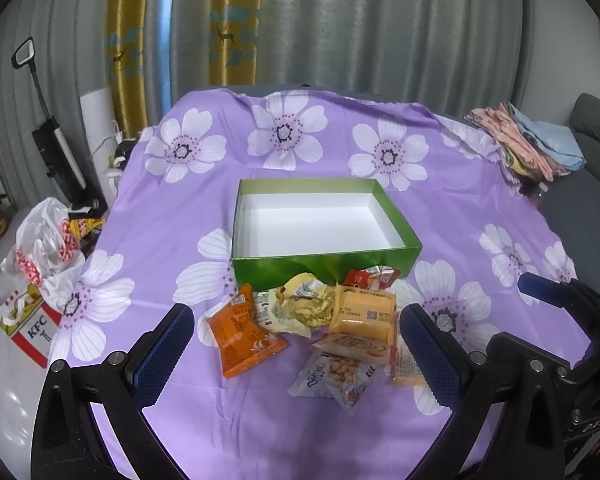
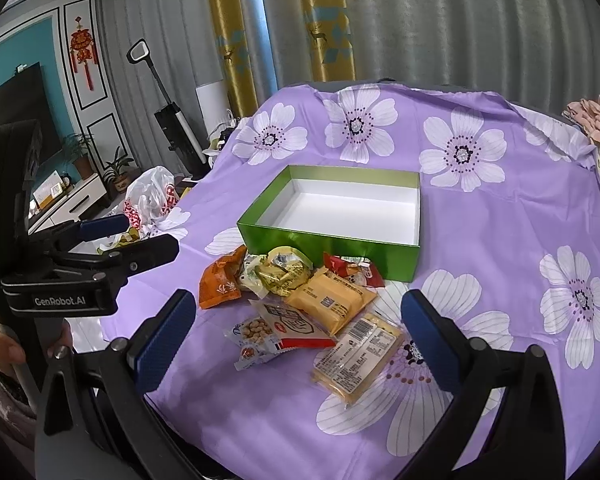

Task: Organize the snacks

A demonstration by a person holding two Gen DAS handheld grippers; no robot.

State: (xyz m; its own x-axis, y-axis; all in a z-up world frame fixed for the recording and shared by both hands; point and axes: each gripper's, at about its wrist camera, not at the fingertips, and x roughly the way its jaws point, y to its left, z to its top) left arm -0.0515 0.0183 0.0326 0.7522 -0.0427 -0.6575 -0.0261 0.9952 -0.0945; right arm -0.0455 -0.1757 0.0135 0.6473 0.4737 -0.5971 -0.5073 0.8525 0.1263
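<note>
A green box [image 1: 324, 261] [image 2: 324, 245] with a white inside stands empty on the purple flowered cloth. Loose snacks lie in a heap against its near wall: an orange packet [image 1: 240, 336] [image 2: 220, 280], a crumpled yellow wrapper [image 1: 304, 304] [image 2: 282, 272], a yellow-orange packet [image 1: 364, 312] [image 2: 332, 300], a red packet [image 1: 368, 278] [image 2: 352, 270], a white nut packet [image 1: 336, 376] [image 2: 256, 336] and a flat barcode packet [image 2: 356, 356]. My left gripper [image 1: 296, 312] [image 2: 152, 234] hovers open just short of the heap. My right gripper [image 2: 300, 300] [image 1: 512, 310] hovers open beside it, to the right. Neither holds anything.
A KFC box and a white plastic bag [image 1: 40, 248] [image 2: 152, 196] sit off the cloth's left edge. Folded clothes [image 1: 532, 144] [image 2: 596, 128] lie at the far right corner beside a grey sofa [image 1: 588, 200]. A hand [image 2: 0, 344] grips the left tool's handle.
</note>
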